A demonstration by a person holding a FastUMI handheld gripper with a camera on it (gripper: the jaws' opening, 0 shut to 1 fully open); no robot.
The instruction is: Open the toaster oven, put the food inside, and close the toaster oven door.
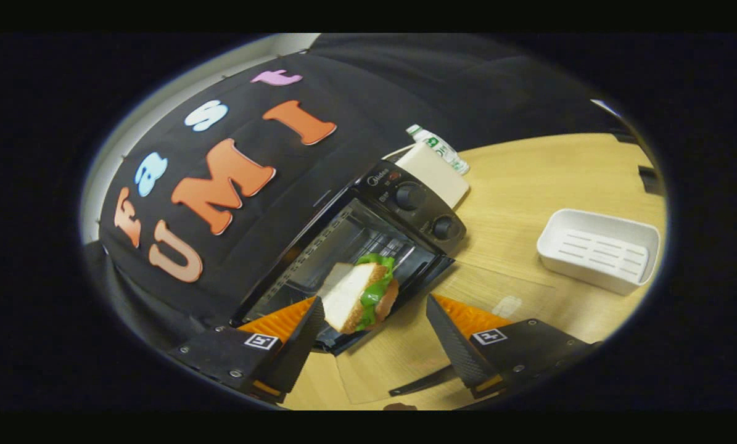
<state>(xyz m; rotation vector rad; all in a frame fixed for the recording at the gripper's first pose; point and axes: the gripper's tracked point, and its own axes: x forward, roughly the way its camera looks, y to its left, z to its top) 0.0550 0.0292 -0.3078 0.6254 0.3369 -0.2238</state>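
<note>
Gripper (374, 314): fingers spread wide, grasping nothing. The sandwich (362, 295) lies just ahead of the left finger, at or near its tip; the right finger stands well apart from it, so no grip exists. The sandwich stands on edge at the mouth of the oven (368, 246), on or just above the lowered door; contact with the rack cannot be told. Its long axis runs roughly along the fingers. The cavity lies beyond it, ahead and left. Judgement: food appears delivered; the door is not yet closed. A white tray (599, 250) sits on the worktop (528, 179), well to the right.
</note>
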